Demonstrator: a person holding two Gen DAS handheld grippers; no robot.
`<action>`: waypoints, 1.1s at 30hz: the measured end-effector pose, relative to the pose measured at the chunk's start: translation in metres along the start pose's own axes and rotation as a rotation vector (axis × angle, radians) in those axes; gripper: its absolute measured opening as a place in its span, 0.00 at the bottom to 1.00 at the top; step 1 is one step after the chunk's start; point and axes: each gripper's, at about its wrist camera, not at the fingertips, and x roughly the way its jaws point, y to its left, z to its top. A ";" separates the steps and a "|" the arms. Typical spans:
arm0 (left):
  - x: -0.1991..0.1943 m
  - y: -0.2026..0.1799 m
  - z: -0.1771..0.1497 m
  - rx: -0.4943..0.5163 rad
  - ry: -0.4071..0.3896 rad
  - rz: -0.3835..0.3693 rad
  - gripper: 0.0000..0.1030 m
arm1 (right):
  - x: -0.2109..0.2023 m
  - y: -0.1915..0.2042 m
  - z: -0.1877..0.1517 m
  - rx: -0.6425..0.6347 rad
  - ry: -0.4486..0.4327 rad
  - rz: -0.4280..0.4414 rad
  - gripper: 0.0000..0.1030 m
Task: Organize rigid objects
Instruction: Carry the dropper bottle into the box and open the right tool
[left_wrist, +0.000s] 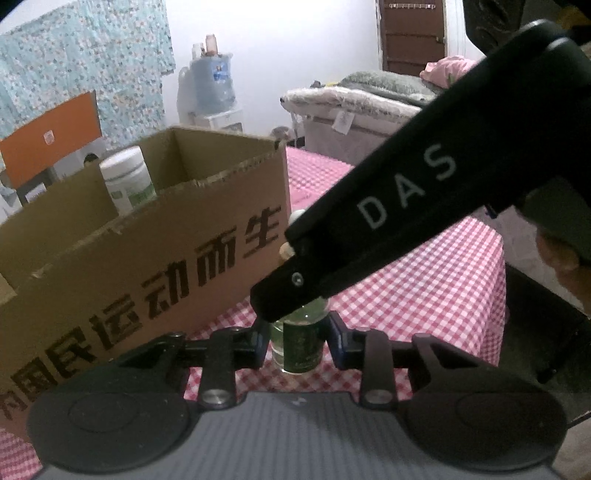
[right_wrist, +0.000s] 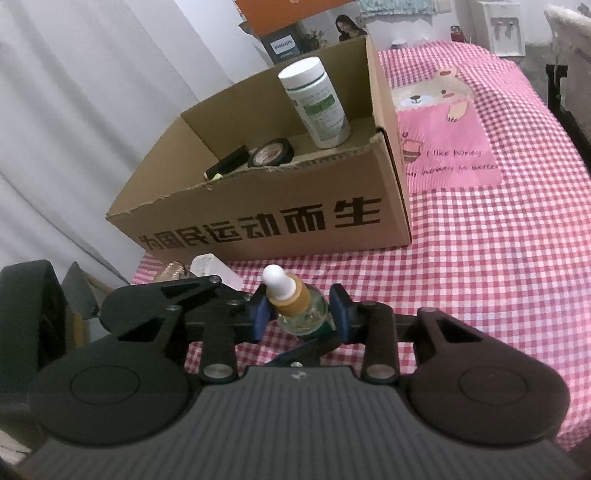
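A small green glass dropper bottle (left_wrist: 297, 347) (right_wrist: 291, 295) with a white bulb and a tan collar stands upright on the pink checked tablecloth (right_wrist: 480, 258), just in front of the cardboard box (left_wrist: 147, 258) (right_wrist: 295, 221). My left gripper (left_wrist: 298, 339) is shut on the bottle's lower body. My right gripper (right_wrist: 300, 314) comes in from the upper right in the left wrist view (left_wrist: 284, 299) and covers the bottle's top; its blue pads press on the glass shoulder. In the box stand a white jar (left_wrist: 127, 177) (right_wrist: 317, 99) and a black tape roll (right_wrist: 271, 151).
A dark flat object (right_wrist: 227, 162) lies beside the tape in the box. A white item (right_wrist: 210, 266) and a gold one (right_wrist: 171, 269) sit left of the bottle near the table's edge. A pink bear patch (right_wrist: 443, 122) marks the cloth to the right of the box.
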 end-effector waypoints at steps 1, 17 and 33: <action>-0.004 0.000 0.001 -0.001 -0.009 0.003 0.32 | -0.003 0.003 0.001 -0.010 -0.007 -0.002 0.32; -0.086 0.070 0.078 -0.070 -0.143 0.150 0.32 | -0.049 0.093 0.099 -0.333 -0.150 0.116 0.31; 0.026 0.172 0.076 -0.290 0.218 -0.004 0.32 | 0.102 0.055 0.174 -0.175 0.184 0.154 0.30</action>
